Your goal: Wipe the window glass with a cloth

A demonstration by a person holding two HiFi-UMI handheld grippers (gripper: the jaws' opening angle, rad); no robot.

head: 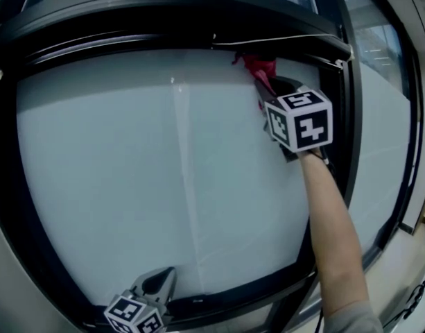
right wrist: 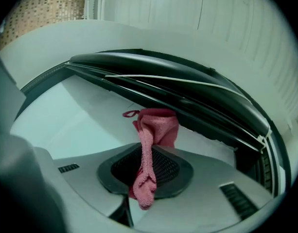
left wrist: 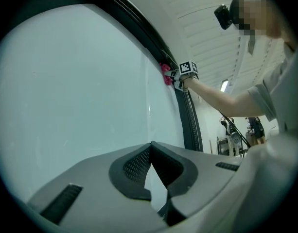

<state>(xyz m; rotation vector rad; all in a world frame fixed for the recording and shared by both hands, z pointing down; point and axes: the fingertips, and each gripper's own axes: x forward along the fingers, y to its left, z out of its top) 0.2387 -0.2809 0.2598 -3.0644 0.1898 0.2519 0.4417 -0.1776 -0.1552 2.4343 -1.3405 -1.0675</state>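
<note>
Right claw [right wrist: 148,154] pinches a fuzzy, crumpled pink cloth [right wrist: 158,125] against smooth glass [head: 129,172].

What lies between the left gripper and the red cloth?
Only bare window glass: the head view shows nothing else between the left gripper and the cloth.

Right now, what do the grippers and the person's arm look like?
The left gripper and right gripper have pale grey moulded shells with dark mesh-textured pads. Each carries a white marker cube printed with black squares. The person's right arm is bare below a grey short sleeve.
</note>
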